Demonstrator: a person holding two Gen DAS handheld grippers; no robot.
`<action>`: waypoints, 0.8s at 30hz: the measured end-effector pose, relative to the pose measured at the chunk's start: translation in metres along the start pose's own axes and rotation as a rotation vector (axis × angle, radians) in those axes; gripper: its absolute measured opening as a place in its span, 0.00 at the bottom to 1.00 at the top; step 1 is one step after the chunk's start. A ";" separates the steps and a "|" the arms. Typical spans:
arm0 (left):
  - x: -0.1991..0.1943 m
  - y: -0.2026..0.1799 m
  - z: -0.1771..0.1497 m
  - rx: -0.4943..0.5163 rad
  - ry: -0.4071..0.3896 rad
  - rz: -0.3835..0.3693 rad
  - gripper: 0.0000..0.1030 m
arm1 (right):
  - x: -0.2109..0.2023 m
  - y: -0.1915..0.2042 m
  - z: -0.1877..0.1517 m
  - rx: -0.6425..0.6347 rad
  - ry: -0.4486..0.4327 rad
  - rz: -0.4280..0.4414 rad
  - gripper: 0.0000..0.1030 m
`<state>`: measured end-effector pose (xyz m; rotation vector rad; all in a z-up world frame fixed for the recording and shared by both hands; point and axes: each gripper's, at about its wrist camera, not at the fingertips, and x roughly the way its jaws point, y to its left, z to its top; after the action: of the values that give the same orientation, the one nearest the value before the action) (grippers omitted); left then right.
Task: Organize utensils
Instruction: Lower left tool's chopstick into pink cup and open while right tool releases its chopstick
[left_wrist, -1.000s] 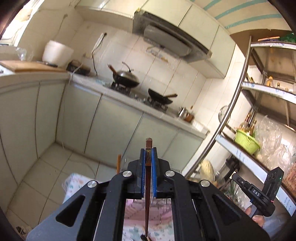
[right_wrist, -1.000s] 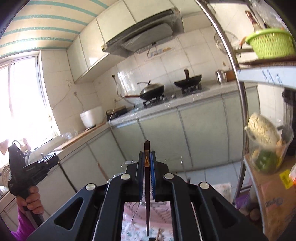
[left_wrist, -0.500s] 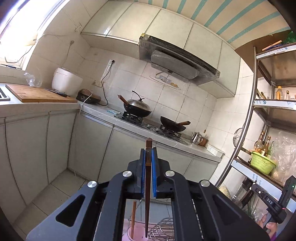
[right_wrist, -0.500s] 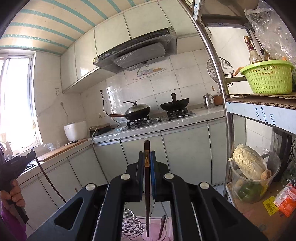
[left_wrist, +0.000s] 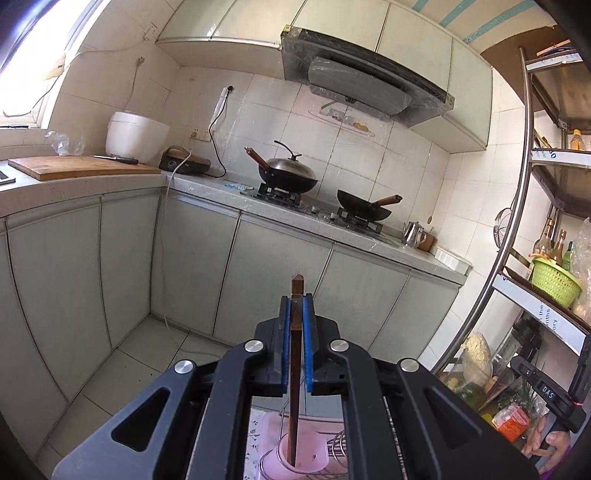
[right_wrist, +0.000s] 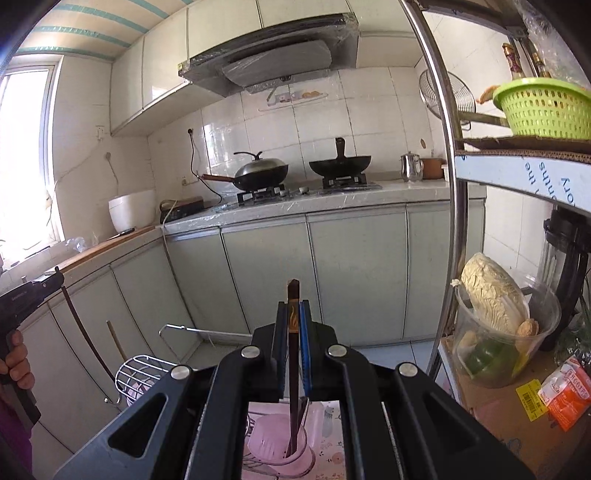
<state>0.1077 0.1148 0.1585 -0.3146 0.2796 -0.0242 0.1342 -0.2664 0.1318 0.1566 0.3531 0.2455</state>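
The left gripper (left_wrist: 295, 314) clamps a brown chopstick (left_wrist: 294, 387), upright, lower end apparently inside a pink holder (left_wrist: 284, 454). The right gripper (right_wrist: 293, 317) likewise clamps a dark chopstick (right_wrist: 293, 387) above a pink cup (right_wrist: 266, 443).

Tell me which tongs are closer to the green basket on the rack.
Right. The right tongs are beside the rack, with the green basket close above on their right. The left tongs stand farther off; from them the basket shows small, far right.
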 end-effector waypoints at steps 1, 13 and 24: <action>0.005 0.002 -0.003 -0.004 0.020 0.003 0.05 | 0.005 -0.002 -0.003 0.007 0.021 0.001 0.06; 0.043 0.017 -0.032 -0.037 0.167 0.029 0.05 | 0.036 -0.023 -0.032 0.085 0.148 0.013 0.06; 0.048 0.012 -0.046 -0.015 0.192 0.034 0.05 | 0.038 -0.029 -0.036 0.119 0.174 0.032 0.07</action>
<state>0.1413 0.1090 0.0999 -0.3223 0.4754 -0.0185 0.1617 -0.2804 0.0807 0.2586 0.5388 0.2708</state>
